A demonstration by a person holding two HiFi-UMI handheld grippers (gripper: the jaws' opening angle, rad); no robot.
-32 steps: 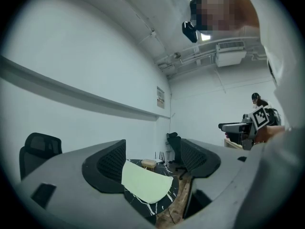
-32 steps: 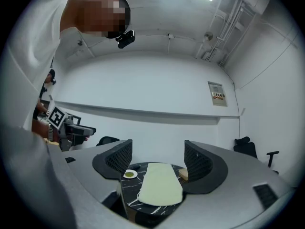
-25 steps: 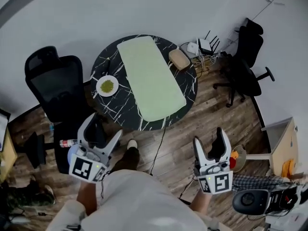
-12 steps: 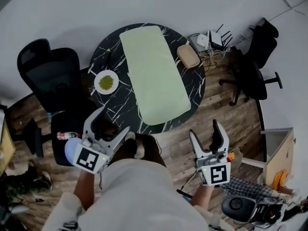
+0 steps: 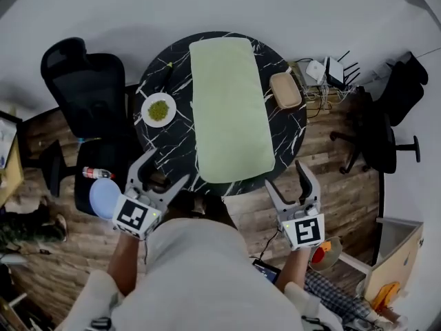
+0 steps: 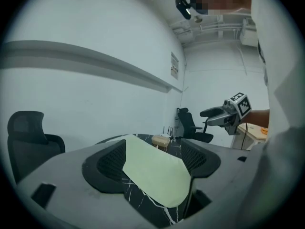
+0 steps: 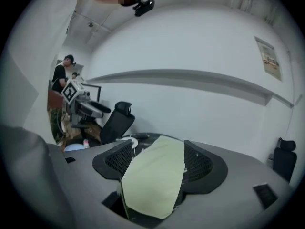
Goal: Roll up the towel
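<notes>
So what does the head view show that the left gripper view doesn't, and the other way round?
Only the head view: the plate of green bits, the wood floor and the left gripper with its marker cube. Only the left gripper view: a wall poster and the ceiling. Both: the towel lying flat on the round table, the tan box, a black chair and the open right gripper.

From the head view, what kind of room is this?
Probably an office or lab room: swivel chairs, a router on the wood floor, and a round table with the towel laid flat.
</notes>
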